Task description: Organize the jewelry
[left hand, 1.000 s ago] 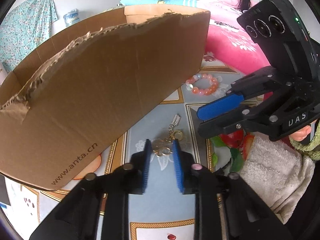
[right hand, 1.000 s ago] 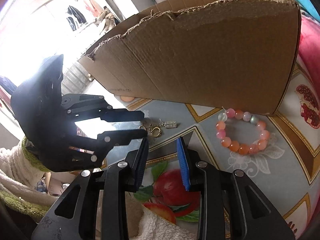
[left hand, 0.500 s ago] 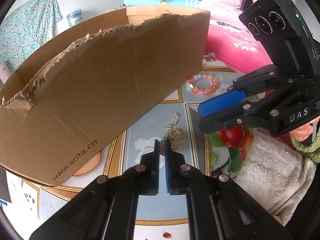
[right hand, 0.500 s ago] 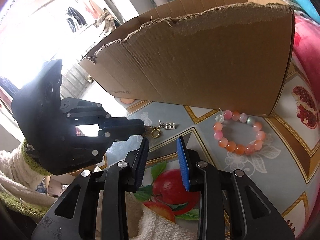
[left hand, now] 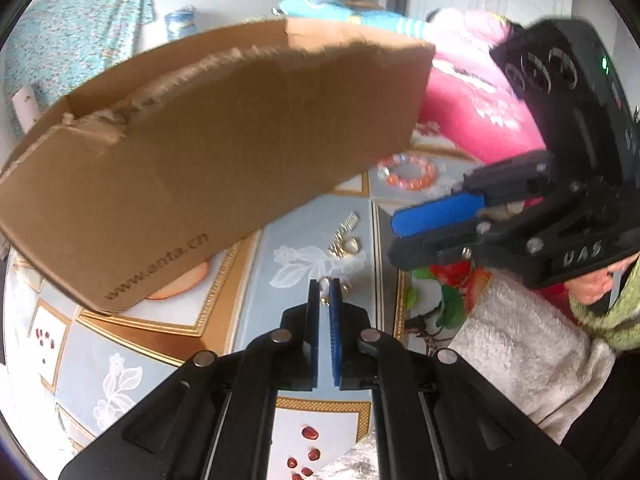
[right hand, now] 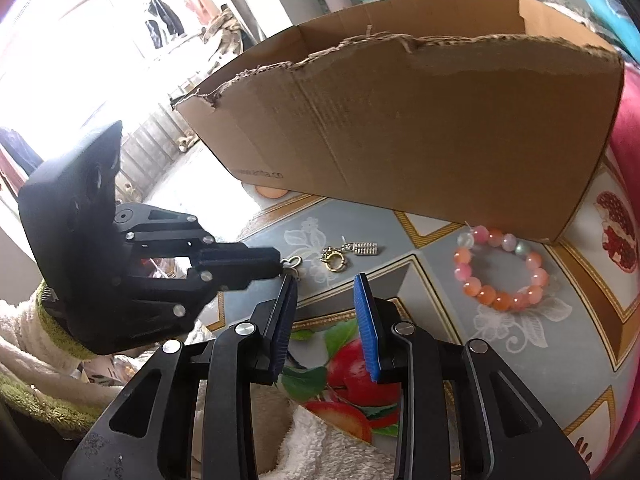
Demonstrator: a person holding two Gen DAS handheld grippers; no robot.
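Two grippers work in front of the cardboard box, which serves as the landmark here. Just in front of the box's near wall, on the patterned tablecloth, the left gripper has its jaws pinched nearly together on a small silver trinket, apparently a heart-shaped charm or clasp, held only at the very fingertips. A gold ring with a small silver pendant lies just beyond it, closer to the box, and a bracelet of orange and pink beads rests near the box's right-hand corner. The right gripper hangs narrowly open and empty, nearer the person than either piece. The grip looks risky: so little metal sits between the pads that a quick lift or a wrist roll could let the trinket slip and drop back onto the cloth, or snag the gold ring if the two are linked, which I cannot tell. Clearing the box's torn upper edge also asks for height; clipping it could knock the piece loose. The right wrist view shows the trinket's shape sticking out past the left fingertips and the box's open inside wall; the left wrist view, blurred, hides most of the trinket between its own pads but shows the pink bedding behind the box.
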